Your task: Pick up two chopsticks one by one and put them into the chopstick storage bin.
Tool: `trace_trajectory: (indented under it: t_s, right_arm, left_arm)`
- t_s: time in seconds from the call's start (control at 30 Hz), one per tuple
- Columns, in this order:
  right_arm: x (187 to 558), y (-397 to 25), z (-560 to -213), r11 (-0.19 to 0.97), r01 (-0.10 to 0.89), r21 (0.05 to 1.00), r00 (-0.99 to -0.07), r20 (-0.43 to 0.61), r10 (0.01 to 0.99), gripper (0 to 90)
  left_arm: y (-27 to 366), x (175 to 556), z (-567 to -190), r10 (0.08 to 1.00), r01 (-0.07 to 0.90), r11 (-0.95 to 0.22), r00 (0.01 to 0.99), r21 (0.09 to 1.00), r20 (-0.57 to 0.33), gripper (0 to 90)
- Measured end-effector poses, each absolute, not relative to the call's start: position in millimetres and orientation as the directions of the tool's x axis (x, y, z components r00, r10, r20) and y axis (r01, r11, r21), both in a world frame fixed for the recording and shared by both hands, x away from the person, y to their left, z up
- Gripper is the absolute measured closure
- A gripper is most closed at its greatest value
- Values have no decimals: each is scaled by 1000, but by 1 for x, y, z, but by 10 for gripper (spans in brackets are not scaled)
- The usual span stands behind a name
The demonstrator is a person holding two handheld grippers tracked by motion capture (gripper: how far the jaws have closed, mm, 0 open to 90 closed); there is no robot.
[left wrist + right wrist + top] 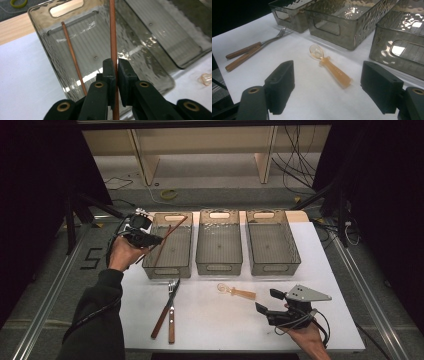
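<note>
While left gripper [116, 75] clamps chopstick [113, 30] over left bin [150, 257] | right gripper [327, 90] jaws wide near spoon [332, 68]

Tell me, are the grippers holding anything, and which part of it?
The left gripper pinches a brown chopstick partway along its shaft, over the left bin. The right gripper is open, holding nothing, near the amber spoon.

bins [219, 242]: three, smoky and clear
chopsticks [113, 30]: two
wooden-handled forks [169, 312]: two
amber spoon [237, 292]: one
grippers [142, 236]: two
</note>
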State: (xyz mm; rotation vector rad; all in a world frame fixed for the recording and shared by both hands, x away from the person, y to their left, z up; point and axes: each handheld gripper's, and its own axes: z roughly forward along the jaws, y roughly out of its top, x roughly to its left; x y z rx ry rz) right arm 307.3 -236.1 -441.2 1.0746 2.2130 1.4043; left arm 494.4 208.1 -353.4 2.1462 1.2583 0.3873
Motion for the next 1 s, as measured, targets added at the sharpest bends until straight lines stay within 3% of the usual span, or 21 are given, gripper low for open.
trace_trajectory:
  t_s: [0.4, 1.0]
  right_arm:
    - [308, -237, -441, 235, 429, 872, -673, 135, 727, 280]
    - [307, -237, -441, 235, 430, 872, -674, 136, 726, 280]
  left_arm:
    - [212, 526, -378, 901, 737, -299, 427, 606, -74, 844]
    - [212, 539, -399, 919, 762, -263, 385, 592, -88, 839]
